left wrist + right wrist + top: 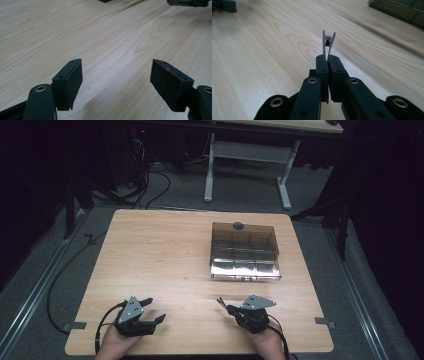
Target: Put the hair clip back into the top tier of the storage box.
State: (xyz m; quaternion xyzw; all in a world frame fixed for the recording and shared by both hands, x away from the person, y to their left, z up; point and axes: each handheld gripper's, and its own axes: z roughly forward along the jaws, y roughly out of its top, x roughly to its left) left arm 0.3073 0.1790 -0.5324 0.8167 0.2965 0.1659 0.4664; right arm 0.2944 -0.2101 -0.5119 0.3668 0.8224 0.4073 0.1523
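Note:
My right gripper sits near the table's front edge, right of centre, shut on a small toothed metal clip. The clip sticks out past the closed pads with its serrated mouth slightly apart and shows as a thin dark sliver in the high view. My left gripper rests at the front left, open, with only bare wood between its pads. A smoky transparent compartment box with its lid on stands right of the table's middle, well beyond both grippers.
The wooden table spreads wide between the grippers and the box. The box's edge appears at the top right of the right gripper view. Tape marks sit near the front corners. Cables and a desk frame lie on the floor behind.

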